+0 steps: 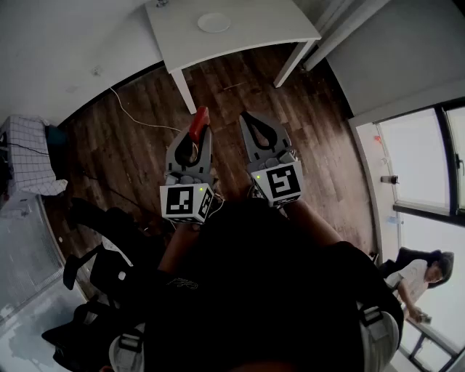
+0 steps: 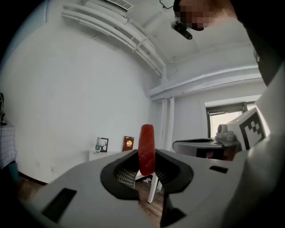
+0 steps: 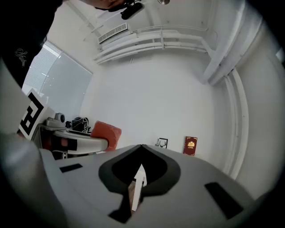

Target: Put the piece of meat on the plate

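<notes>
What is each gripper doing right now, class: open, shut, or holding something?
Left gripper: closed on the flat red slab of meat.
Right gripper: closed, nothing between its jaws.

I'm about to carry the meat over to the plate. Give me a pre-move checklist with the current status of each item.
1. Piece of meat clamped in the left gripper: ok.
2. Right gripper shut, nothing between its jaws: ok.
3. Plate on the white table looks bare: ok.
4. Meat above the plate: not ok; both grippers are over the wooden floor, short of the table.
5. Walking path free: cannot tell; a white cable lies on the floor ahead.
</notes>
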### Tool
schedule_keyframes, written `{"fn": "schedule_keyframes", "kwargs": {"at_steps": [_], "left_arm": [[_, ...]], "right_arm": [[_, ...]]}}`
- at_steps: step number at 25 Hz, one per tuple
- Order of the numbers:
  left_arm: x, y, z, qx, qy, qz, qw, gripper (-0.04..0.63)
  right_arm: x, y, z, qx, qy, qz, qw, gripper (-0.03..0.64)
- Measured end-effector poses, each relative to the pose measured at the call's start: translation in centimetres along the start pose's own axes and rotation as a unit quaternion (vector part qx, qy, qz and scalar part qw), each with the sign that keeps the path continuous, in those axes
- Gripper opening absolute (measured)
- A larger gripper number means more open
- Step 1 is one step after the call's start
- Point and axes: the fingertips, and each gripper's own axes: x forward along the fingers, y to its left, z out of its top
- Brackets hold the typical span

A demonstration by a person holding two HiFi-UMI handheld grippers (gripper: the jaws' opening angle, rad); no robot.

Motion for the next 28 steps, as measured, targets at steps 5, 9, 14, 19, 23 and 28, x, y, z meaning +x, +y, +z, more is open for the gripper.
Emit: {"fn": "schedule_keyframes", "kwargs": {"at_steps": [5, 9, 14, 19, 23, 28], "left_arm": [[-0.7, 1.3, -0.7, -0.008, 0.011, -0.001, 0.9999, 0.087], [-1.0, 2.1, -1.5, -0.014, 0.018, -0.001, 0.9997, 0.087], [-0.6, 2.6, -2.9, -0.019, 0.030, 0.011, 0.9993, 0.087], [1.4, 4.8, -3.2, -0.010, 0.042, 0.042, 0.9982, 0.087], [3.9, 7.3, -3.3, -0.028, 0.053, 0.074, 0.9955, 0.087], [10.6, 7.2, -3.0, -0.009, 0.068, 0.076, 0.9947, 0.087]], "right_arm": [[0.2, 0.3, -0.5, 0.000, 0.009, -0.002, 1.000, 0.021], [0.1, 0.2, -1.6, -0.004, 0.023, -0.007, 1.000, 0.021], [1.0, -1.2, -3.2, -0.003, 0.034, -0.006, 0.999, 0.021], [4.6, -4.0, -4.6, 0.005, 0.039, 0.019, 0.999, 0.021], [8.6, -6.1, -5.2, 0.020, 0.034, 0.039, 0.998, 0.021], [11.9, -10.2, -5.7, 0.051, 0.016, 0.056, 0.997, 0.021]]}}
